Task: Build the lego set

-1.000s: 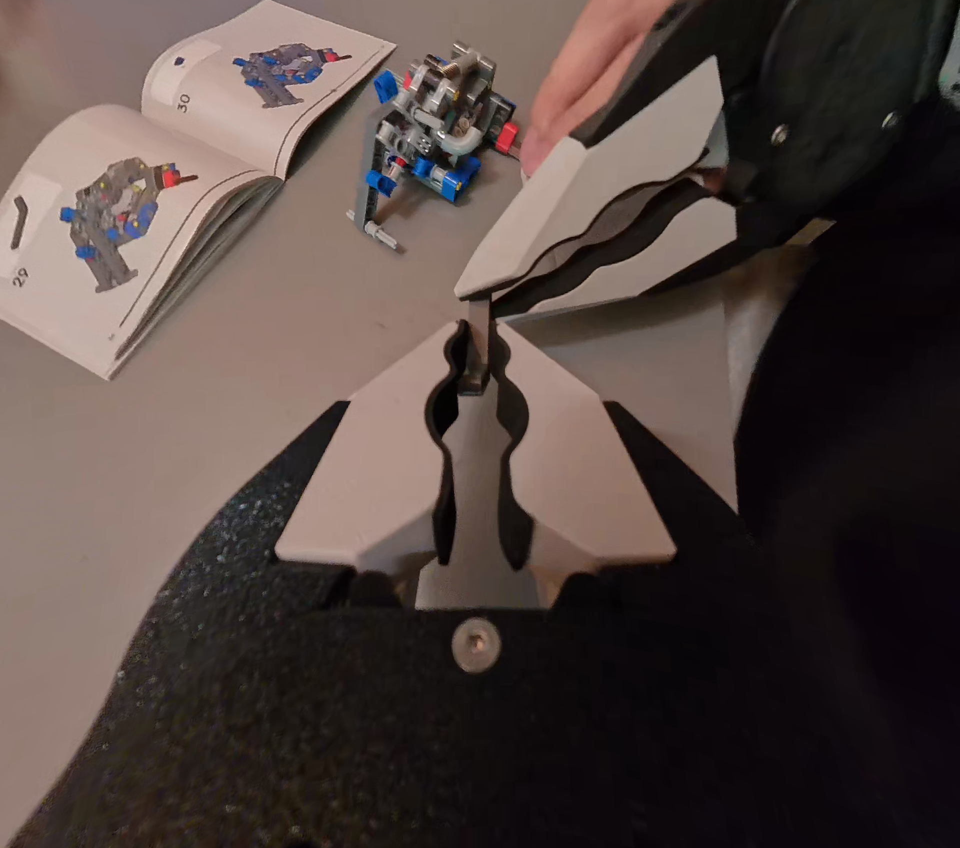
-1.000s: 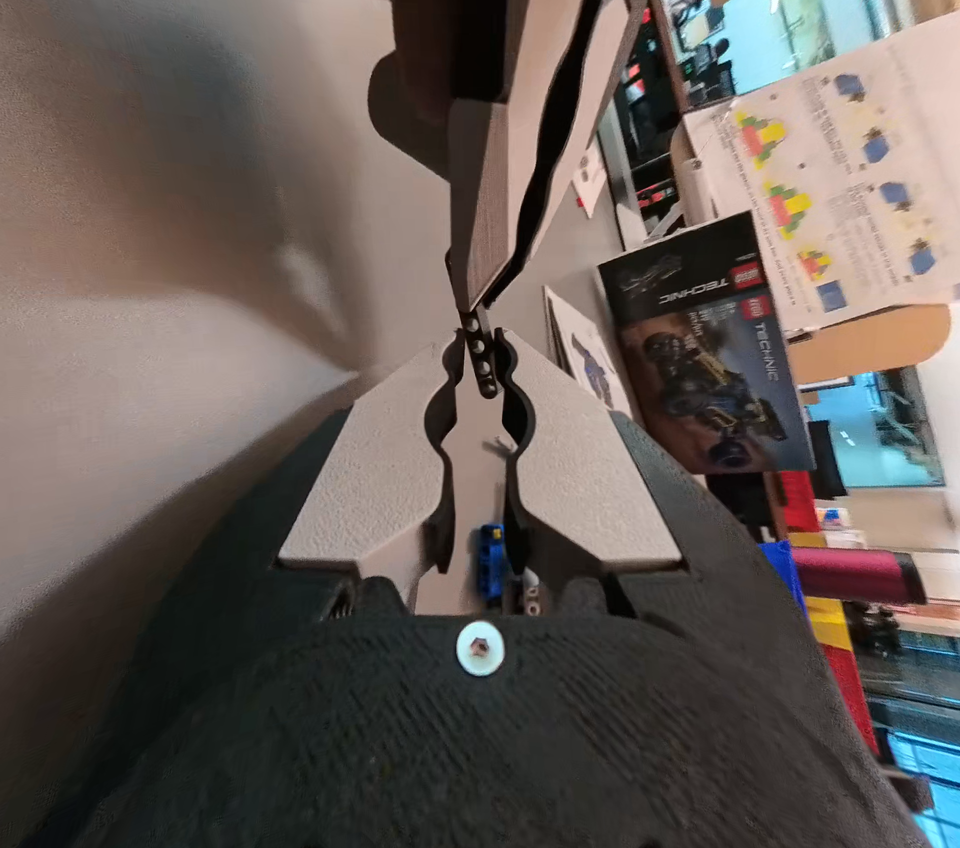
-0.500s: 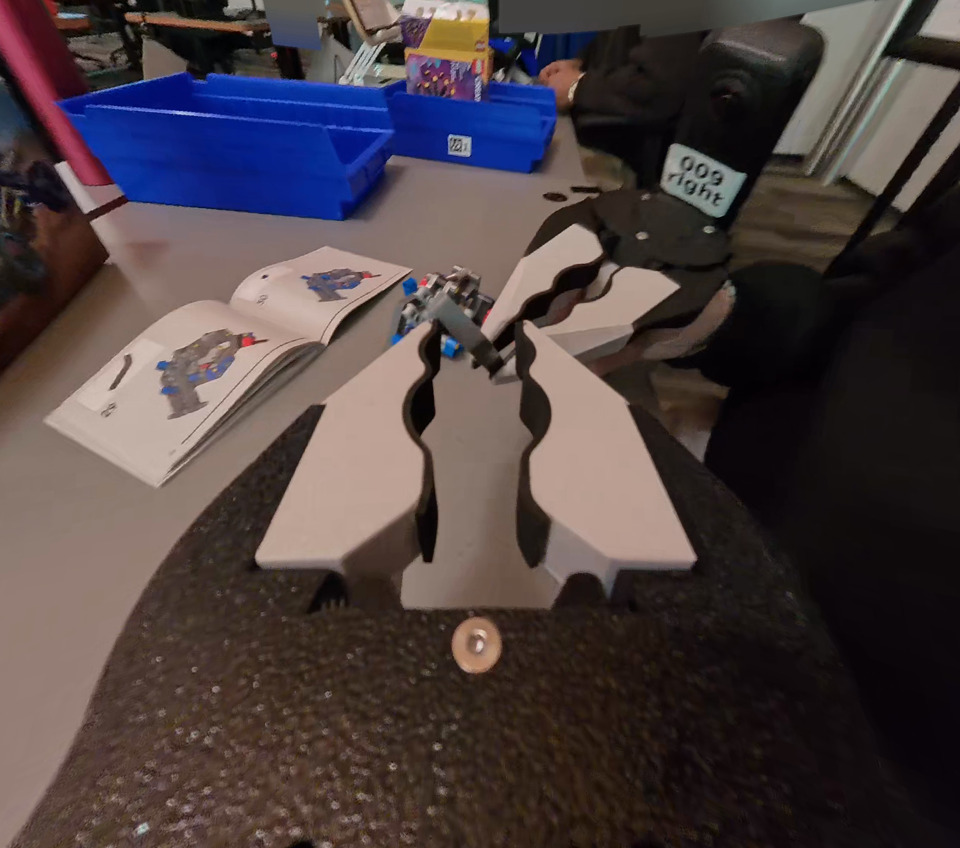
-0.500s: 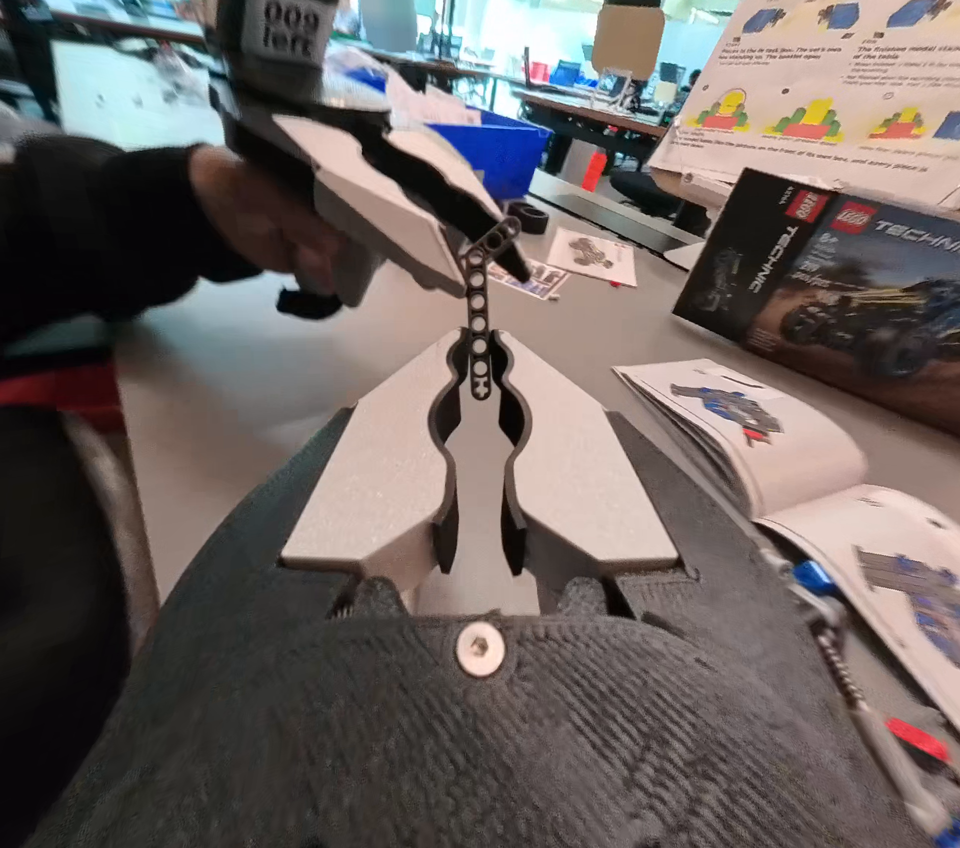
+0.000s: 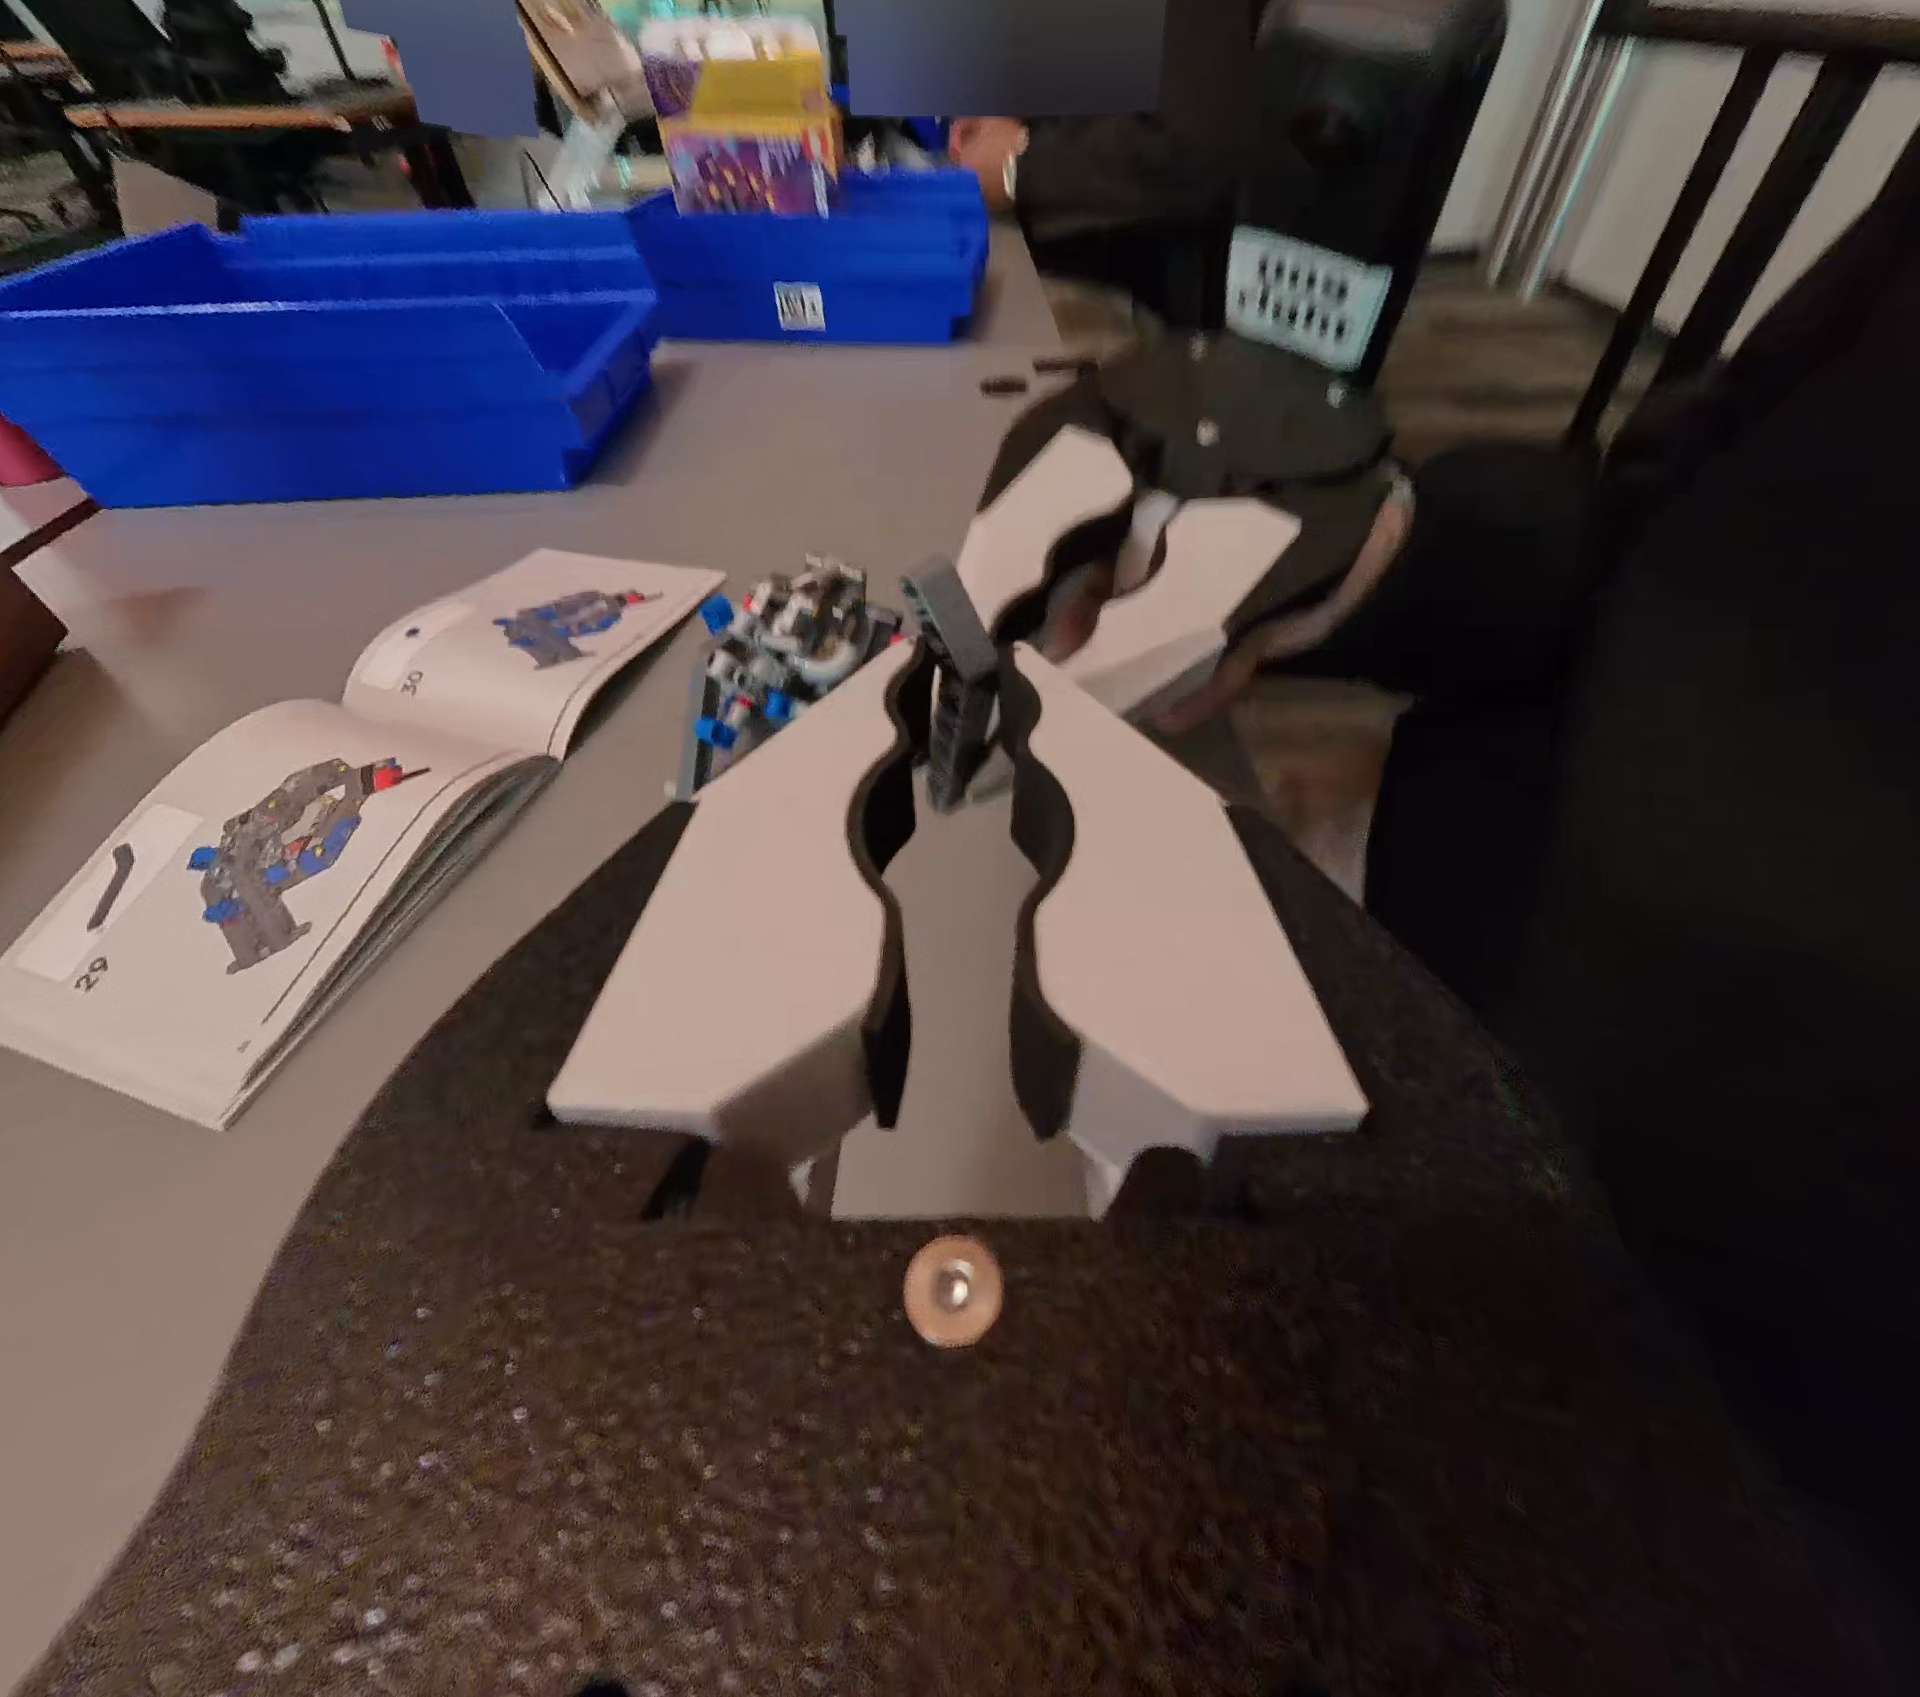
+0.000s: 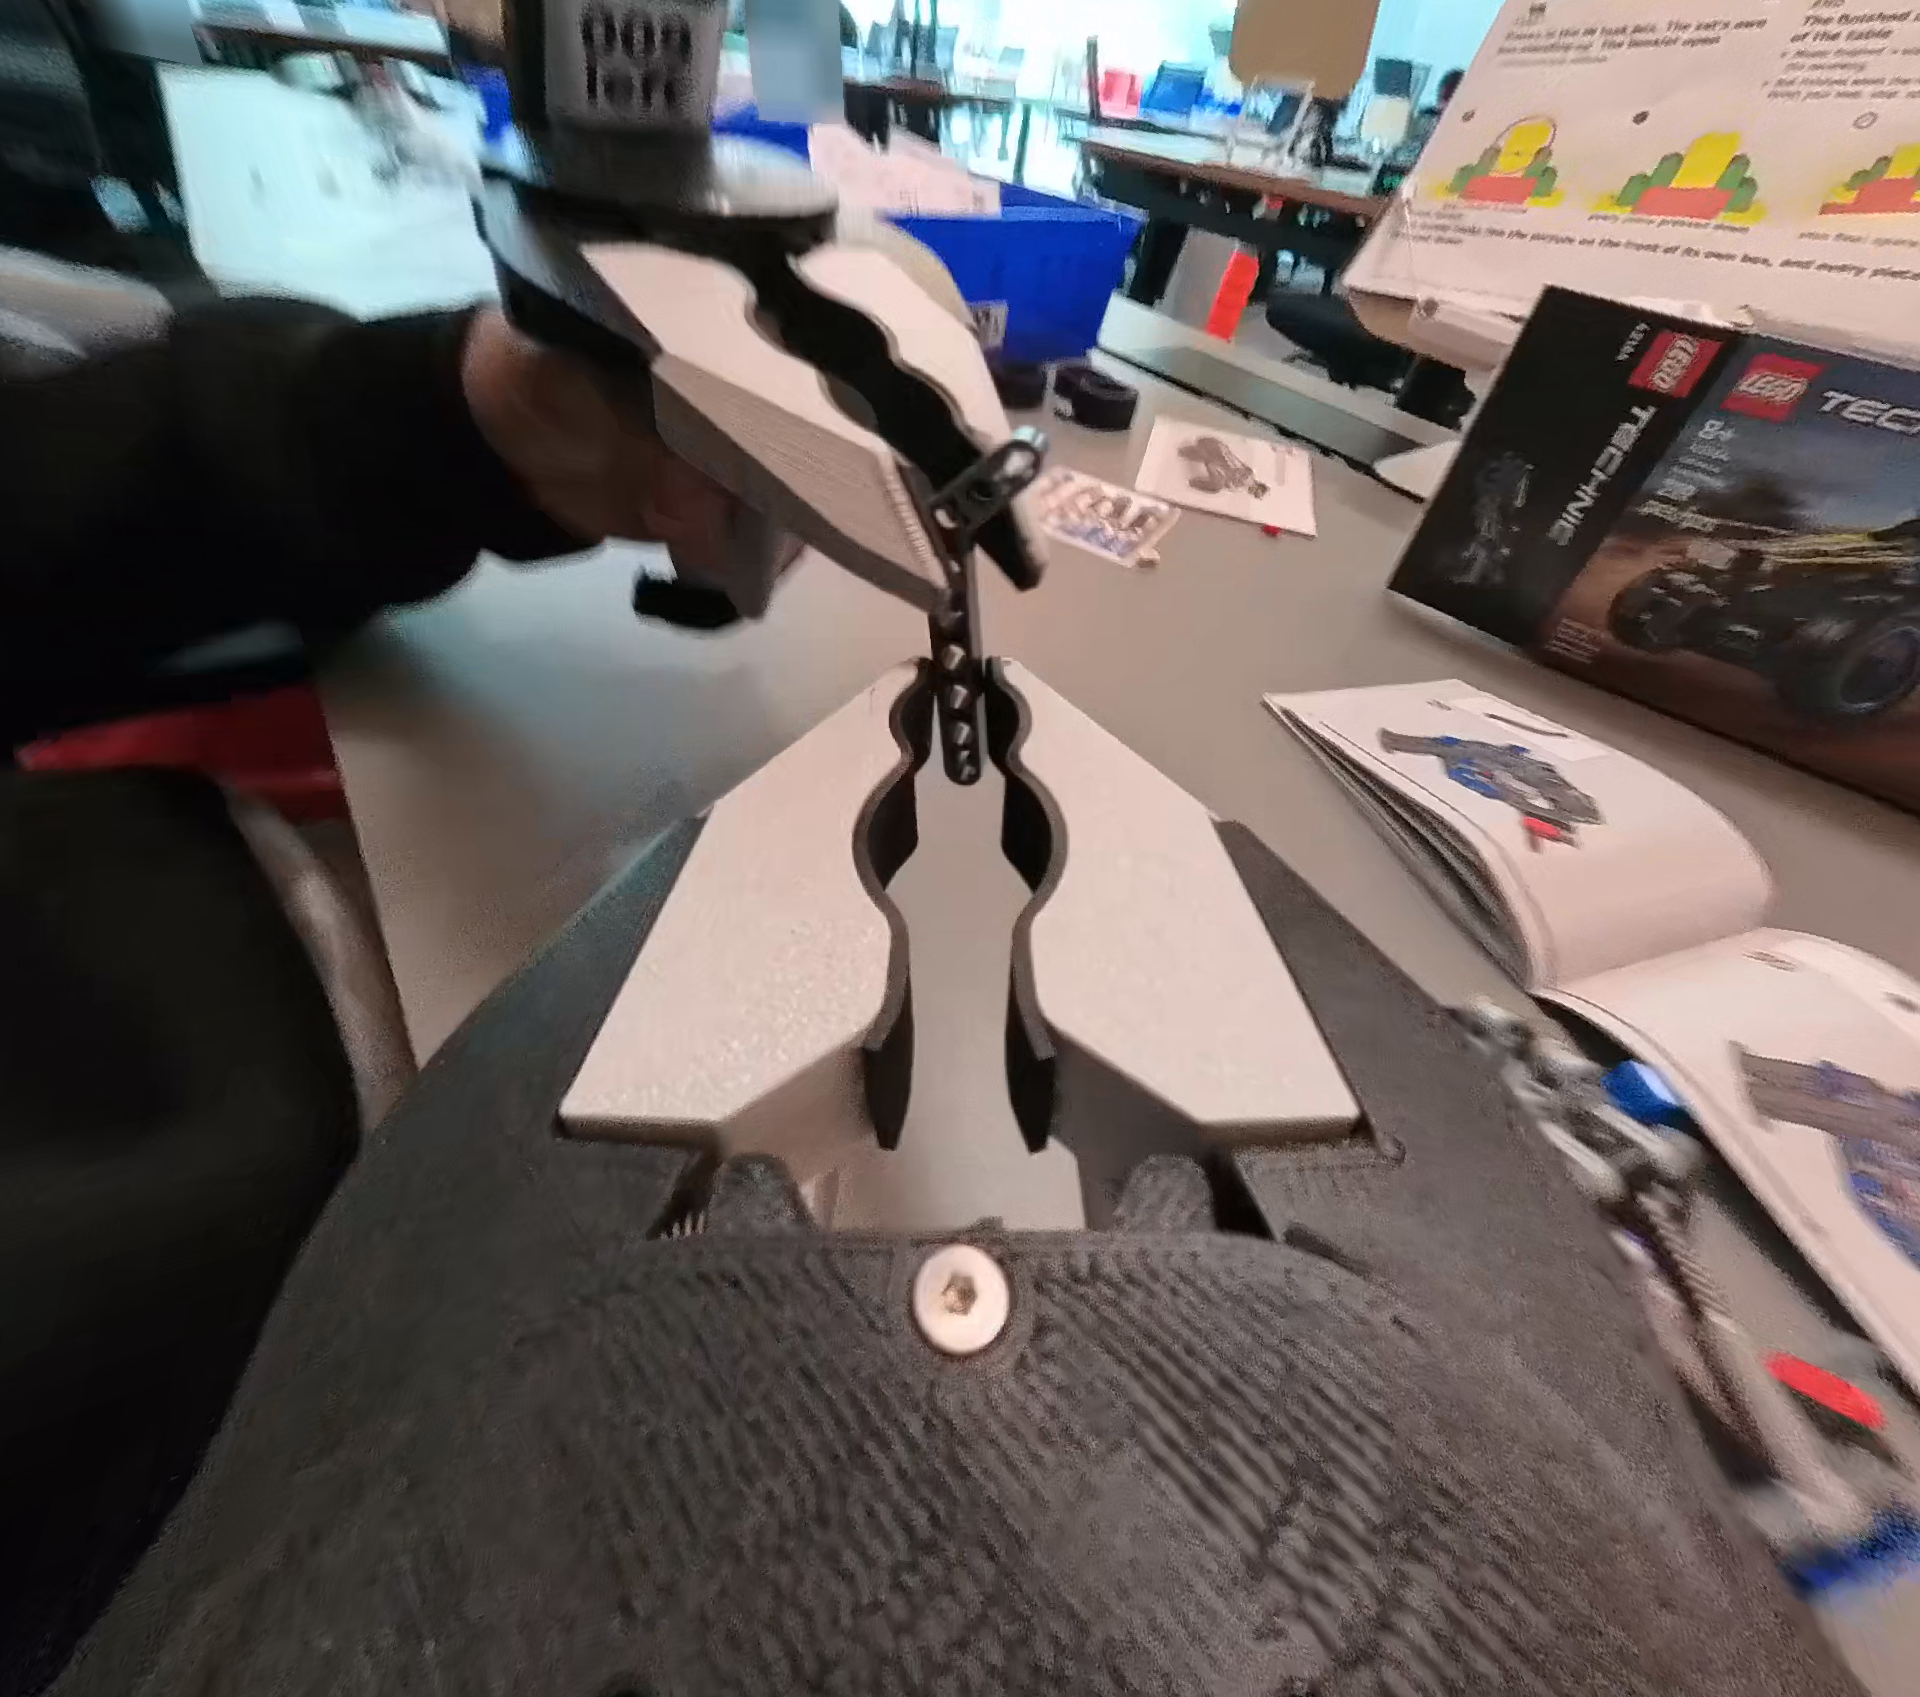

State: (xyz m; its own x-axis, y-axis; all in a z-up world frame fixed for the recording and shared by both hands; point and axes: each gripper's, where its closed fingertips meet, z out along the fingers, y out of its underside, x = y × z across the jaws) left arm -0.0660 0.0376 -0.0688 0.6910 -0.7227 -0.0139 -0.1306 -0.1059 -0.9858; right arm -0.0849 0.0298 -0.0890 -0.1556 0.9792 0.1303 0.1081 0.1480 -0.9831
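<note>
Both claws grip one dark grey holed beam (image 6: 961, 691), held in the air above the grey surface (image 5: 810, 452). R claw (image 6: 954, 671) is clamped on the beam's lower end, pads pressed on both sides. L claw (image 5: 961, 660) is closed on the bent upper end; in the R wrist view its fingers (image 6: 831, 442) pinch the beam just above the R claw's tips, so the two claws nearly touch. A hand in a black sleeve (image 6: 582, 442) holds the L claw.

Edges & room: the near surface edge runs close under the claws, w/ a dark chair (image 5: 1714, 297) past it on the R. Bare grey top lies betw. the claws & the blue bins (image 5: 312, 369) at the far side. A small part-built model (image 5: 800, 639), grey w/ blue bits, sits just beyond the L claw's tips, near but apart. An open instruction booklet (image 5: 343, 774) lies L of the model. A dark product box (image 6: 1683, 525) stands beyond the booklet in the R view, w/ a propped white instruction board (image 6: 1683, 37) behind it. Loose leaflets (image 6: 1226, 468) lie flat further out.

Room: open workspace, more tables & bright windows behind, blurred.
</note>
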